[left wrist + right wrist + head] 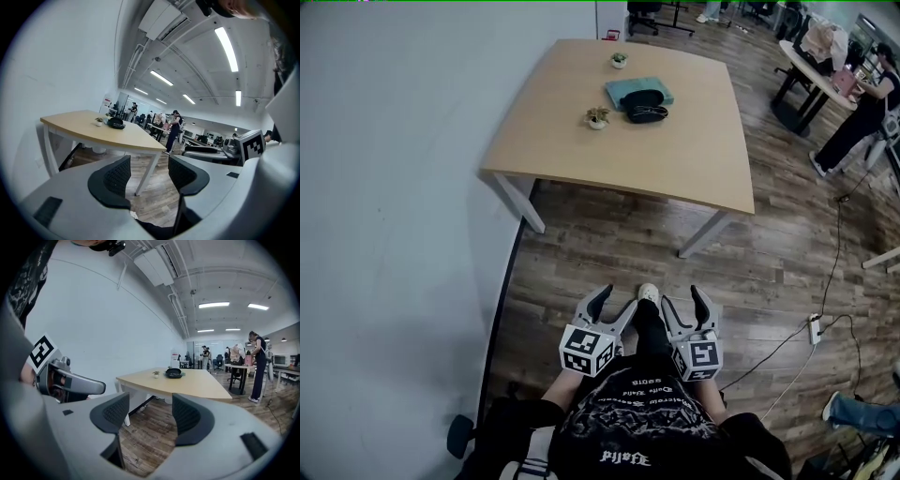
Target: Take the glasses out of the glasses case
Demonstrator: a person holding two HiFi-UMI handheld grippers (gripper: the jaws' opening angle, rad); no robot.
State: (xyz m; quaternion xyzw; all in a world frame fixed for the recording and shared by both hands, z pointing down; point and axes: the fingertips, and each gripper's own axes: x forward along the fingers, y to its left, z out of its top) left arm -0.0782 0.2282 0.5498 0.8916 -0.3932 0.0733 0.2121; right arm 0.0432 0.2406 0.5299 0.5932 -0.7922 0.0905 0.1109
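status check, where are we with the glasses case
Left gripper open, empty; right gripper open, empty. Glasses case on table ahead, out of reach. Small plant beside it.

I am wearing a black, pale-printed shirt (pixel 633 417) and black trousers (pixel 652 330), carrying a grey, black-padded left gripper (pixel 616 300) and right gripper (pixel 682 299).

glasses case (pixel 646 113) too small to tell open or closed, person's leg (pixel 867 413) cut off by right edge

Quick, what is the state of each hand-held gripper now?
Left hand-held gripper: open, holding nothing.
Right hand-held gripper: open, holding nothing.
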